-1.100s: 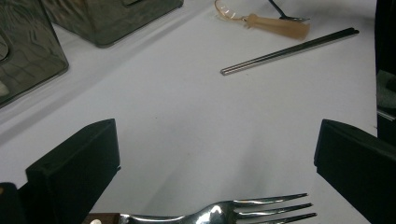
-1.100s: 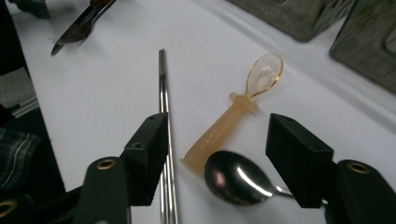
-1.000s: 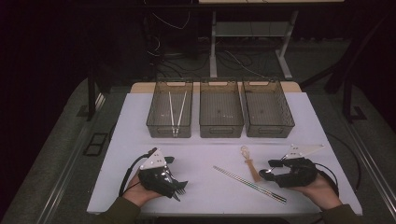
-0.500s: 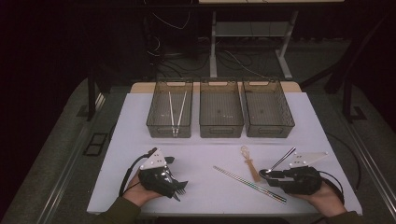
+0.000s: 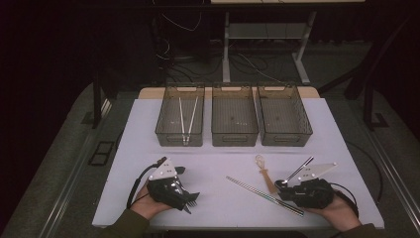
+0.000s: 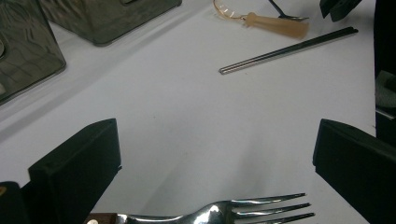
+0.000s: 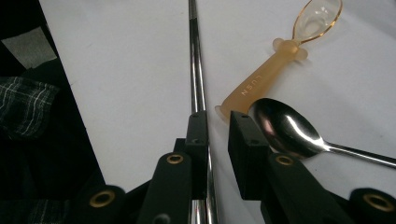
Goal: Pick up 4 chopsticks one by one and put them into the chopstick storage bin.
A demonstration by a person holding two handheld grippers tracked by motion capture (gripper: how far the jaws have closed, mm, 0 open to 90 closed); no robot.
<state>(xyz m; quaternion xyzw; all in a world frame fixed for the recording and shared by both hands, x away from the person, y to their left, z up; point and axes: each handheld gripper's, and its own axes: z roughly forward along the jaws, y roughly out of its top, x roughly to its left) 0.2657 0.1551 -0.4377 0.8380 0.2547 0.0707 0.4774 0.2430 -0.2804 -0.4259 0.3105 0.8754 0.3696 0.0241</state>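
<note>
The left gripper (image 5: 190,201) rests on the white counter (image 5: 223,163) near its front-left corner, held in the person's left hand (image 5: 148,206); in the left gripper view its two black jaws stand wide apart and hold nothing, and a fork (image 6: 219,213) with a dark wooden handle lies on the counter between them, tines pointing to the right of that view, touching neither jaw as far as can be seen.

The right gripper (image 5: 283,191) lies near the front-right corner in the person's right hand (image 5: 337,210); in the right gripper view its jaws are nearly together with a narrow gap left between them, and nothing is clamped there; the pair of metal chopsticks (image 7: 196,70) runs under the left jaw, flat on the counter, and whether that jaw touches them I cannot tell; a metal spoon (image 7: 292,133) lies just beside the right jaw, its bowl close to the jaw tip and its handle running off toward the right edge of the counter; an amber plastic baby spoon (image 7: 275,70) lies just ahead of the jaws, its thick handle end close to the metal spoon's bowl.

In the high view the chopsticks (image 5: 265,195) lie slantwise in the front-middle of the counter; along the back edge stand three clear bins in a row, and the left bin (image 5: 166,131) holds another pair of chopsticks; the middle bin (image 5: 234,135) and the right bin (image 5: 302,131) stand beside it.
</note>
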